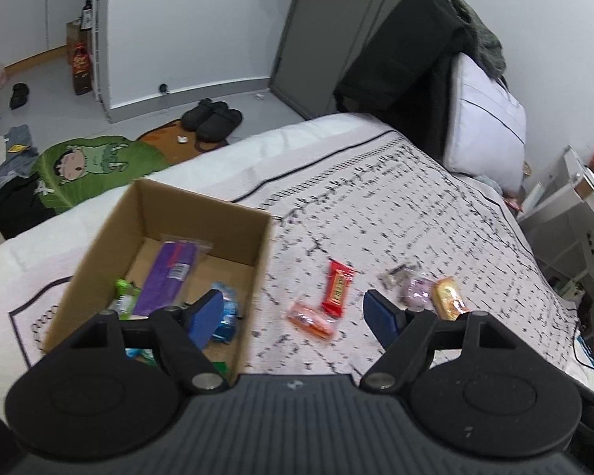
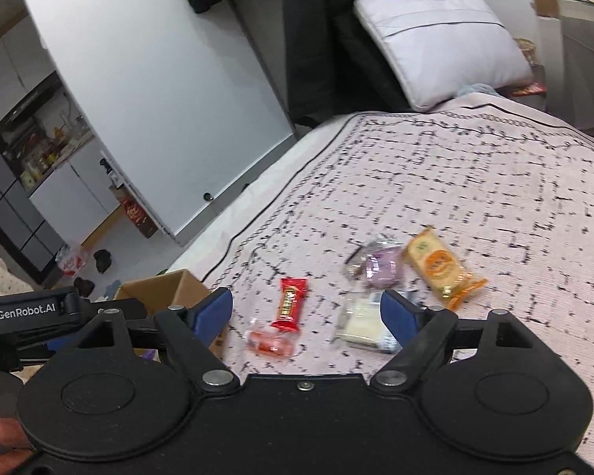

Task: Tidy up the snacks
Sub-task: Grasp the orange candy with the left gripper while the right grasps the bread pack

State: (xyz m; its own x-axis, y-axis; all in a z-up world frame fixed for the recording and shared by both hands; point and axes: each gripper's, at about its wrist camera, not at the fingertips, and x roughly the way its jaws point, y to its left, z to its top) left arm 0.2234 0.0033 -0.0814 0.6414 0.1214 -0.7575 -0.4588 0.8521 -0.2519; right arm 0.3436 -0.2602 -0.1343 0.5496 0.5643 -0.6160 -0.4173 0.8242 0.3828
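A cardboard box (image 1: pixel 253 245) on the bed holds a purple packet (image 1: pixel 170 277), a green one (image 1: pixel 124 297) and a blue one (image 1: pixel 225 308). To its right on the patterned blanket lie a red bar (image 1: pixel 336 289), an orange-pink candy (image 1: pixel 311 318), a purple wrapped sweet (image 1: pixel 415 289) and a yellow-orange packet (image 1: pixel 447 297). My left gripper (image 1: pixel 293 312) is open over the box's right wall, empty. The right wrist view shows the red bar (image 2: pixel 291 303), pink candy (image 2: pixel 269 342), purple sweet (image 2: pixel 382 265), yellow-orange packet (image 2: pixel 439 269) and a white packet (image 2: pixel 362 320). My right gripper (image 2: pixel 307 310) is open and empty above them.
A pillow (image 2: pixel 443 39) and dark clothing (image 1: pixel 408 63) sit at the head of the bed. The left gripper's body (image 2: pixel 31 312) shows at the left of the right wrist view. Slippers (image 1: pixel 214 116) and a green mat (image 1: pixel 95 166) lie on the floor beyond the bed edge.
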